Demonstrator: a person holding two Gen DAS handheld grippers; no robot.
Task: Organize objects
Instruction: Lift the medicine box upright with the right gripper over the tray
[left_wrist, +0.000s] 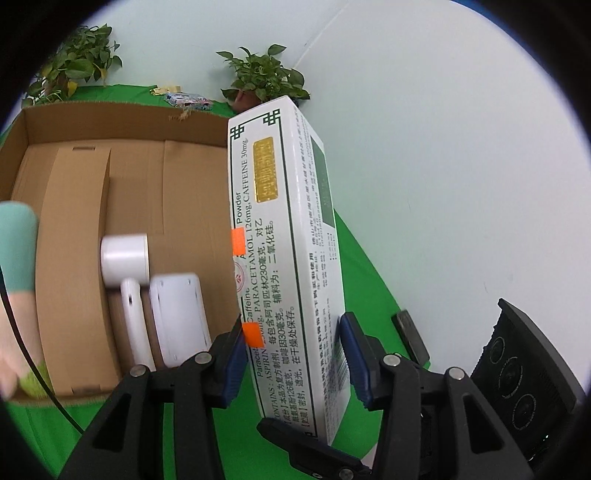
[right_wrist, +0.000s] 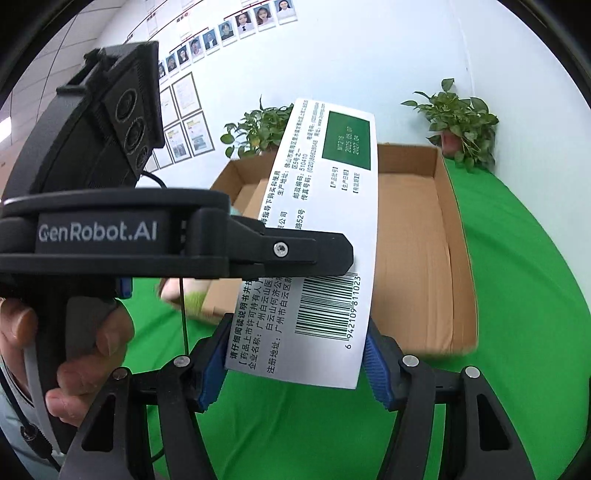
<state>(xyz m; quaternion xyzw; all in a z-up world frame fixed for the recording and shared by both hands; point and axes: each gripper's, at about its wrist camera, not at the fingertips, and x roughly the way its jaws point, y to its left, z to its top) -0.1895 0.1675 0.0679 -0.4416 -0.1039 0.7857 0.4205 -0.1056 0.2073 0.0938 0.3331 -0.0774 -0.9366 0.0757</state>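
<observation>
Both your grippers, left gripper (left_wrist: 293, 354) and right gripper (right_wrist: 297, 360), clamp one medicine box (left_wrist: 284, 236), carton (left_wrist: 122, 177) at nine o'clock. Uneven pull probably twists it loose; contact partly hidden.

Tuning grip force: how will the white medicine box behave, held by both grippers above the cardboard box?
The medicine box is thin printed carton, so probably light and easily dented if squeezed hard. Its faces look glossy, so it may slip between the left gripper pads. It is long, and the right gripper grips near one end, so it could pivot. Faces look flat, so it seems stiff enough.
</observation>
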